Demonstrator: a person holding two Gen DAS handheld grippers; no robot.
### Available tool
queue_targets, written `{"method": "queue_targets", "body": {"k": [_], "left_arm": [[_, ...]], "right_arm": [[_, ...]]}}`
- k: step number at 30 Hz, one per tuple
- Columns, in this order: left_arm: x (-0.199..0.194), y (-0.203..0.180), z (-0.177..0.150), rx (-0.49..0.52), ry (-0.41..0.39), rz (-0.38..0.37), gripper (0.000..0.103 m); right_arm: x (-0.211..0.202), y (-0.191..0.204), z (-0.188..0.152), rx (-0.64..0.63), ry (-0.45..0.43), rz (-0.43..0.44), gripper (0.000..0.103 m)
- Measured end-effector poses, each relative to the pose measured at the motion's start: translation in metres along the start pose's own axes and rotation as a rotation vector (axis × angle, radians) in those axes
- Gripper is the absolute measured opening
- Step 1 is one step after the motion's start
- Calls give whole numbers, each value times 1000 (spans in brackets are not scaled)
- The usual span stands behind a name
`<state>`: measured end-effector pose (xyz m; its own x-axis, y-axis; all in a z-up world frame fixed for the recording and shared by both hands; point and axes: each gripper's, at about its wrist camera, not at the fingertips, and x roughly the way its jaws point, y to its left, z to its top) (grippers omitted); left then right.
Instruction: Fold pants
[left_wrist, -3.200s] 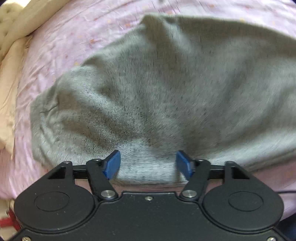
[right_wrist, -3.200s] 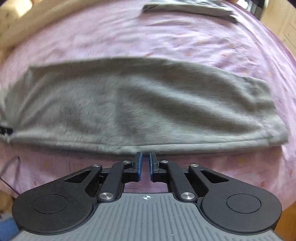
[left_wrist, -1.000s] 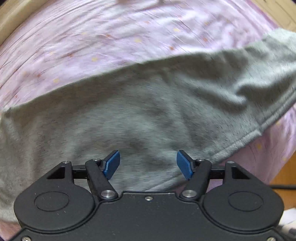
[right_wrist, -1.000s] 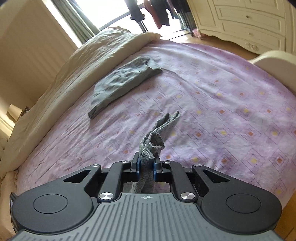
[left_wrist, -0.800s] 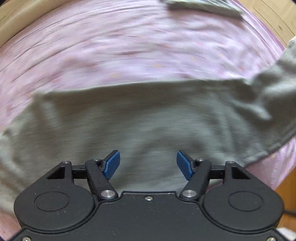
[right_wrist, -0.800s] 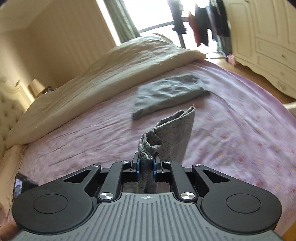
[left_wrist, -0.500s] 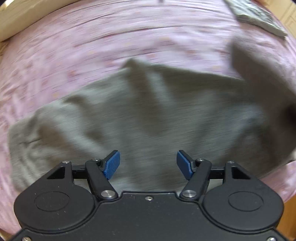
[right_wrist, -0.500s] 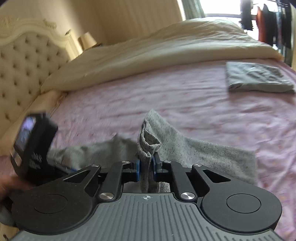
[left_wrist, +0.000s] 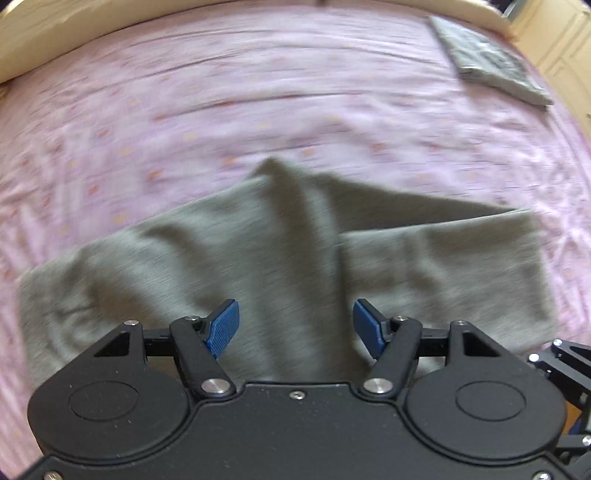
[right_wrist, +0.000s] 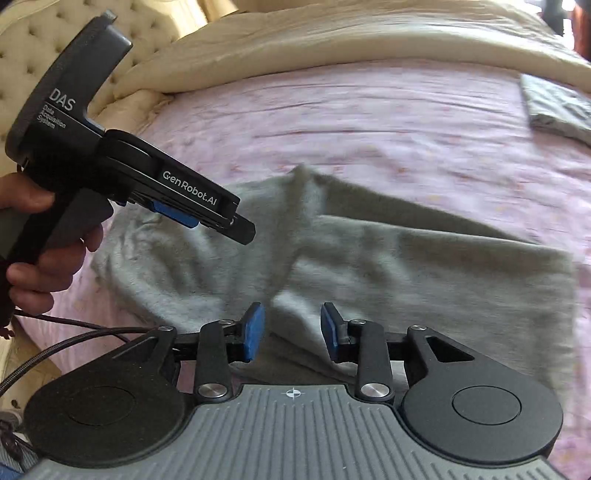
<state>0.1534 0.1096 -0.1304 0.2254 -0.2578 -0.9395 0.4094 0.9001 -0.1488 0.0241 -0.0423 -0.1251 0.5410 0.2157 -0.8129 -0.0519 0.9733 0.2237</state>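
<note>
On the bed (right_wrist: 369, 122), the pants (right_wrist: 406, 280) lay folded over. The right gripper (right_wrist: 291, 332) had just been opening, its fingers clear of cloth; the left gripper (left_wrist: 295, 328) stood wide, empty. Next probably calls for smoothing or another fold.

Pants (left_wrist: 221, 258) – grey matt fleecy knit; bedsheet (left_wrist: 258, 92) – pink smooth cloth, creased.

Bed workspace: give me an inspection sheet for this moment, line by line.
Surface: pink sheet, wrinkled.
Job's things: grey pants lie folded over, a raised ridge across the middle.
Clutter: folded grey garment at the far right.
Grippers: left gripper open above the pants; right gripper open, jaws just opened, pads off the cloth.
Cables: black cable at lower left in the right wrist view.
Surroundings: cream duvet, tufted headboard.
</note>
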Motion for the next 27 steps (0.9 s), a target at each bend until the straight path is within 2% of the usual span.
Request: {"method": "queue_targets", "body": {"k": [3, 6, 8, 9, 10, 11, 14, 16, 21, 23, 27], "left_arm": [[17, -29, 2, 45, 26, -41, 72], [49, -50, -13, 87, 117, -30, 74], [76, -55, -30, 88, 220, 14, 74], [83, -53, -38, 71, 235, 12, 79], [82, -53, -44, 62, 201, 10, 84], [80, -56, -47, 69, 188, 22, 84], [81, -61, -47, 73, 195, 59, 87], [85, -60, -45, 44, 207, 81, 96], [91, -62, -45, -3, 197, 119, 103], [92, -66, -48, -6, 176, 130, 103], [88, -68, -58, -23, 141, 138, 103]], "right_arm": [[-17, -38, -3, 141, -9, -120, 33], [-27, -78, -8, 257, -21, -202, 31], [-28, -100, -9, 304, -17, -250, 12], [-27, -113, -10, 329, -15, -255, 10], [-27, -122, -8, 344, -14, -249, 10], [-25, -131, -5, 349, -13, -235, 10], [-10, -151, 6, 318, -12, -227, 10], [5, -163, 15, 301, 13, -221, 10], [51, -190, 29, 262, 125, -233, 8], [52, -194, 31, 255, 109, -214, 5], [30, -187, 26, 219, 77, -196, 6]]}}
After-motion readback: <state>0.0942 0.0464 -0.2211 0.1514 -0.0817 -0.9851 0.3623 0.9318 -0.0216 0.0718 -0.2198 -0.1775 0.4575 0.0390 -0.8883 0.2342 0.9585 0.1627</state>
